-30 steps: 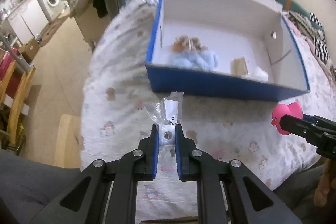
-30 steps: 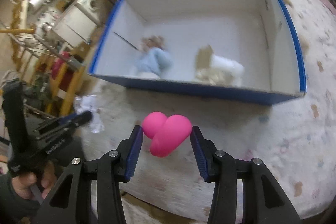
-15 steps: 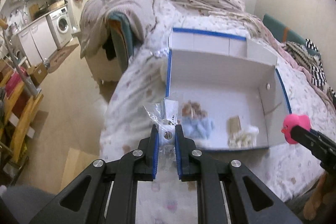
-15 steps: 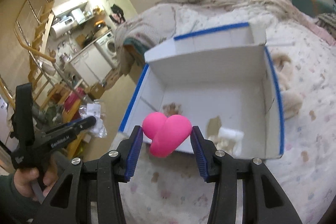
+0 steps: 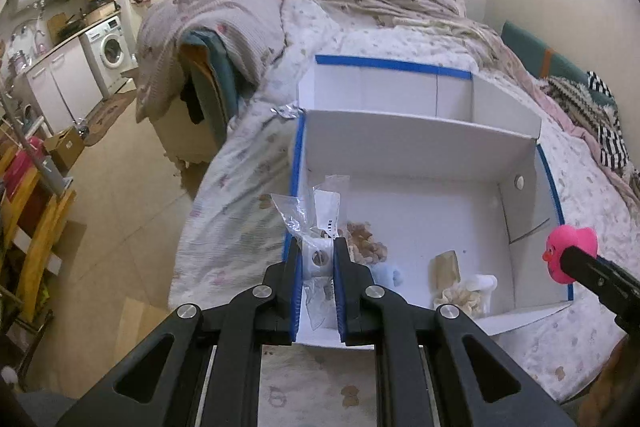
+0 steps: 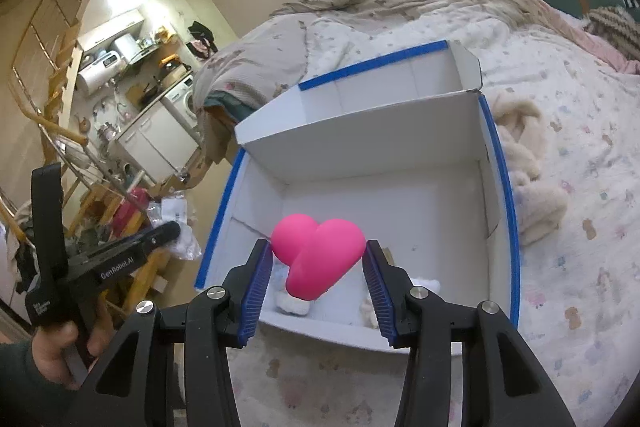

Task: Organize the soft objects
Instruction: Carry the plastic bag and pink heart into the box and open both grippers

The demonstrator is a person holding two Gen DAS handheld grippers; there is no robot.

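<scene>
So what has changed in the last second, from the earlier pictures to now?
Both grippers rose and moved forward toward the blue-edged box, which now shows its open interior below them. Nothing was grasped or released: the left gripper stays shut on the plastic packet, the right gripper on the pink duck.

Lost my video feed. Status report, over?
Left gripper shut on plastic bag. Right gripper shut on pink rubber duck. Both held above open white box; nothing blocking the drop.
</scene>
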